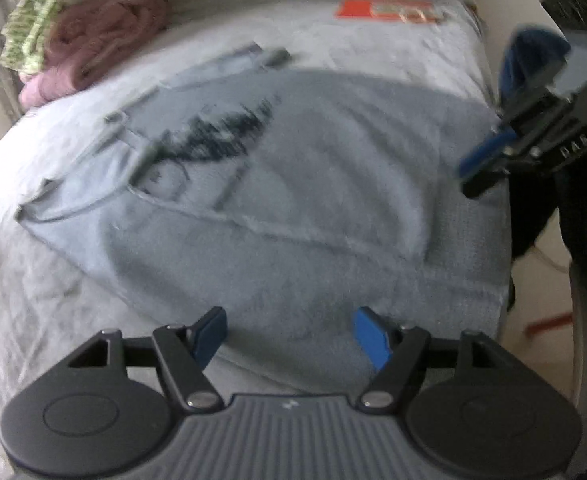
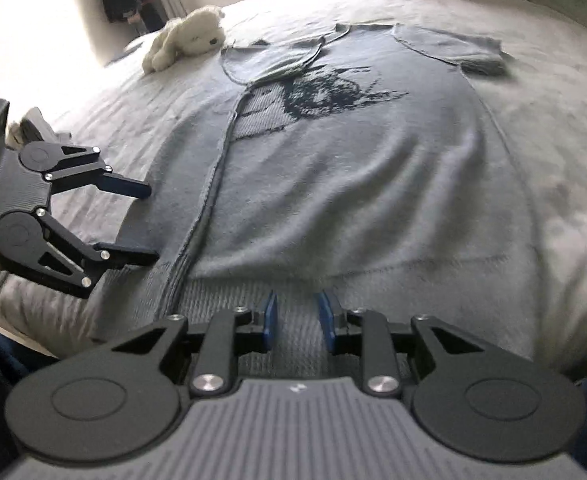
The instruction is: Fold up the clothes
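Little can be read. In the left wrist view, pale characters on the black body of the right claw [image 1: 481, 168] look like "DAG", though blur makes that uncertain. The print on the orange-red packet [image 1: 389, 10] at the bed's far end is illegible.

Soft daylight; left wrist view motion-blurred, both fisheye-warped at edges.

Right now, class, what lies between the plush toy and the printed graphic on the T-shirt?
In the right wrist view, the T-shirt's folded left side and neckline lie between the plush toy and graphic.
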Demonstrator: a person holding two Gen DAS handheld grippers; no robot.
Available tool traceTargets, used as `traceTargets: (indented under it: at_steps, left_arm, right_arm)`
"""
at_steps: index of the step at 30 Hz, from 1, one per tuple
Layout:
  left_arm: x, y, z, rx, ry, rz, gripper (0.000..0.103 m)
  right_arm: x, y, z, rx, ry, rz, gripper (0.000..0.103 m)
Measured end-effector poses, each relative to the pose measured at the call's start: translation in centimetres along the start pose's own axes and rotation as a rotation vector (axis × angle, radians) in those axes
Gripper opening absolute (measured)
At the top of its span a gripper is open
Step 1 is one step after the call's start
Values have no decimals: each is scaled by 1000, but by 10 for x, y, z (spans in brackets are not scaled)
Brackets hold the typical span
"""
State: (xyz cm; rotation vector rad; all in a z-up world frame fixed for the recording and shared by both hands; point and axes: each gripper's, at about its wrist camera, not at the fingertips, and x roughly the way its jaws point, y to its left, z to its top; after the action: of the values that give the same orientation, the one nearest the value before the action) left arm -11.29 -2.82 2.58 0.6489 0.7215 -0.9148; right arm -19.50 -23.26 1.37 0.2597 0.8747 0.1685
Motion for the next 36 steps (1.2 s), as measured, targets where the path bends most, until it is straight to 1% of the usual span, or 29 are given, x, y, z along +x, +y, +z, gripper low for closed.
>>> traceTargets:
  at_steps: [1,3,4,6,7,9,11,14,15,17,19,20,24,32,36]
  left_arm:
    - [-4,4,4,-27,-24,36,81]
    - [-5,14,14,-100,-48,122,84]
    - [0,18,20,-152,-48,179,84]
    - [12,30,33,-264,-33,294,84]
    - [17,35,38,-316,-34,335,84]
    - [25,40,47,-382,-47,364,84]
    - [32,38,55,-394,-62,373,84]
    - [44,36,63,-375,-51,393,84]
    - [47,37,62,-383,-44,392,84]
    - [50,43,62,-402,-37,397,84]
    - [53,51,62,-422,-34,405,84]
    - [55,55,62,-432,-33,409,84]
    - [61,70,62,-472,-28,425,84]
    - [74,104,60,-552,-8,462,83]
    - [79,117,60,-566,-10,467,82]
  right_arm:
    - [-7,-4,2,9,-23,-7,28]
    - [-18,-14,8,38,-73,-35,30]
    - [-23,-22,12,64,-95,-49,33]
    - [-26,-41,24,125,-116,-80,33]
    - [-26,-50,30,157,-119,-97,33]
    - [-26,-67,46,208,-125,-113,33]
    - [-26,-85,62,264,-134,-114,35]
    - [-25,-111,87,341,-139,-93,38]
    - [-23,-120,97,360,-141,-94,39]
    - [-16,-139,117,393,-141,-97,43]
    - [-5,-158,137,424,-138,-93,51]
    - [2,-168,146,441,-136,-87,53]
    - [30,-204,182,505,-109,-59,53]
    - [71,-255,235,549,-129,-71,53]
    - [92,-273,246,537,-143,-54,53]
